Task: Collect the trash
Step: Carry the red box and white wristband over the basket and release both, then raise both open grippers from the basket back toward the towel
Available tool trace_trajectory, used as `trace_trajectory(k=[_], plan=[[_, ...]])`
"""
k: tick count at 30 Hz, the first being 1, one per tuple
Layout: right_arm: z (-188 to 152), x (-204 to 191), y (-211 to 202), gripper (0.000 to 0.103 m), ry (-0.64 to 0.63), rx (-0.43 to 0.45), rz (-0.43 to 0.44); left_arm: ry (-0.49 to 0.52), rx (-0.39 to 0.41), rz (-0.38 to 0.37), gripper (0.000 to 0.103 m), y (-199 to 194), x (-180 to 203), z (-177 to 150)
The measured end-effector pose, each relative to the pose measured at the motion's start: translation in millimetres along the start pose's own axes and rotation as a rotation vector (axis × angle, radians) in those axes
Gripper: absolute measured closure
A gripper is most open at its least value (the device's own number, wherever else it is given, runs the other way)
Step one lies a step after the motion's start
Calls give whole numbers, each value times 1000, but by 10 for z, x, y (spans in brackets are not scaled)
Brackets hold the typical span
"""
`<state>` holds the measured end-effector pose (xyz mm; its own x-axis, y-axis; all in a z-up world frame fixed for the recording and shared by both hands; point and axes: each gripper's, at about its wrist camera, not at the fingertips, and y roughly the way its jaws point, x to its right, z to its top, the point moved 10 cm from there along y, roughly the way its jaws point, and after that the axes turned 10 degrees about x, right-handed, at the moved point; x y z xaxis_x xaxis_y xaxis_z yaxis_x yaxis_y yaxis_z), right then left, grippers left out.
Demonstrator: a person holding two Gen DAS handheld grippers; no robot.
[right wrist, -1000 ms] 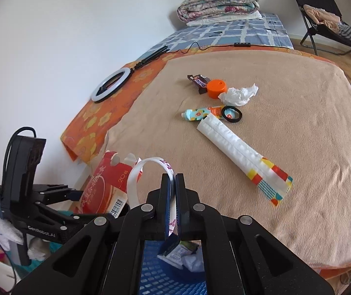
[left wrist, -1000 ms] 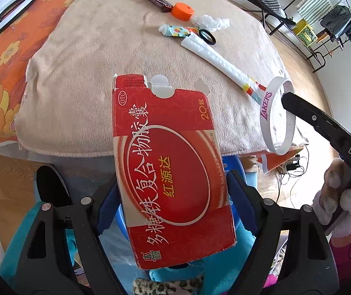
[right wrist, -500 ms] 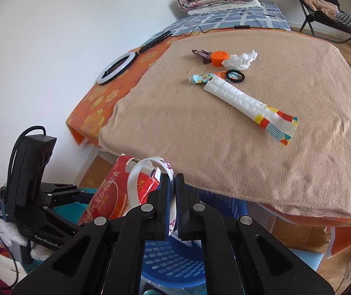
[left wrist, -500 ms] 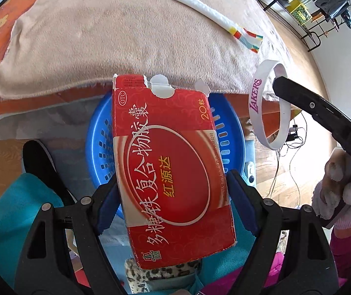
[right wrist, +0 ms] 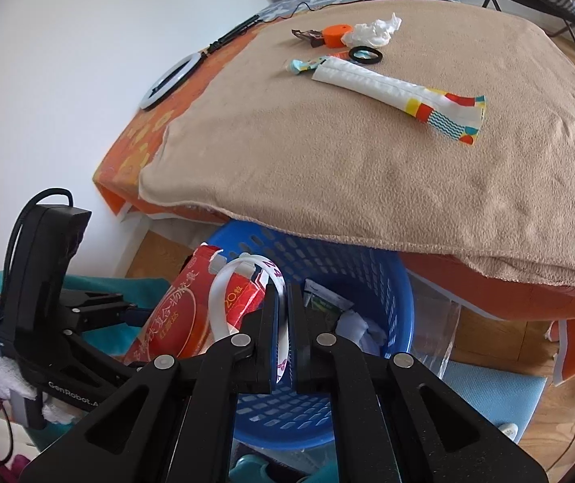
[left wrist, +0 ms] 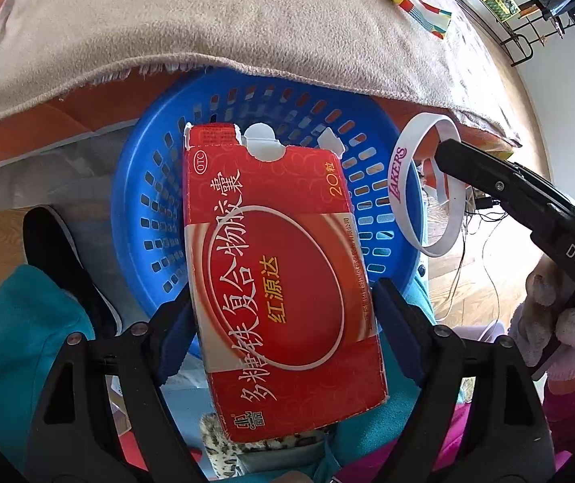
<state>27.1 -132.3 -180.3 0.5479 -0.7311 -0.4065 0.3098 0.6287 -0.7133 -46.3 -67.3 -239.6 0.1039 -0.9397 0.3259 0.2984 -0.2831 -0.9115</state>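
Note:
My left gripper (left wrist: pixel 283 322) is shut on a flat red medicine box (left wrist: pixel 275 265) and holds it above the blue basket (left wrist: pixel 146 185). The box also shows in the right wrist view (right wrist: pixel 183 314). My right gripper (right wrist: pixel 285 322) is shut on a white wristband (right wrist: pixel 223 290) printed "LAKERS" and holds it over the left rim of the blue basket (right wrist: pixel 392 269). The wristband (left wrist: pixel 444 237) and the right gripper (left wrist: pixel 448 153) show at the right of the left wrist view. The basket holds some wrappers (right wrist: pixel 327 302).
The bed's tan blanket (right wrist: pixel 368 153) overhangs the basket. On it lie a long white wrapper (right wrist: pixel 392 92), an orange cap (right wrist: pixel 336 34), a crumpled tissue (right wrist: pixel 376 30), a black ring (right wrist: pixel 365 55) and a small tube (right wrist: pixel 307 64). A ring light (right wrist: pixel 170 80) lies at the far left.
Both grippers have moved back from over the bed and down to the blue basket, each still holding its item. The basket has come fully into view under them.

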Motion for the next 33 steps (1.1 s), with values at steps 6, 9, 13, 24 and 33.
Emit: trace_trajectory(k=[6,9,13,24,33], plan=[[-42,50,46,100,25,-24,2,-4,3,-19,17,19,-2,28],[-49,79,79,100,34,-36,-6,18,4,-1,18,17,0,53],[-73,118,124,89,42,-56,-16,10,11,-1,17,19,-20,78],[-108,196,154,55,0,-76,-83,-7,51,21,18,-40,-113,170],[66,291,55,44,-10,-51,-129,22,138,45,18,-315,-94,488]])
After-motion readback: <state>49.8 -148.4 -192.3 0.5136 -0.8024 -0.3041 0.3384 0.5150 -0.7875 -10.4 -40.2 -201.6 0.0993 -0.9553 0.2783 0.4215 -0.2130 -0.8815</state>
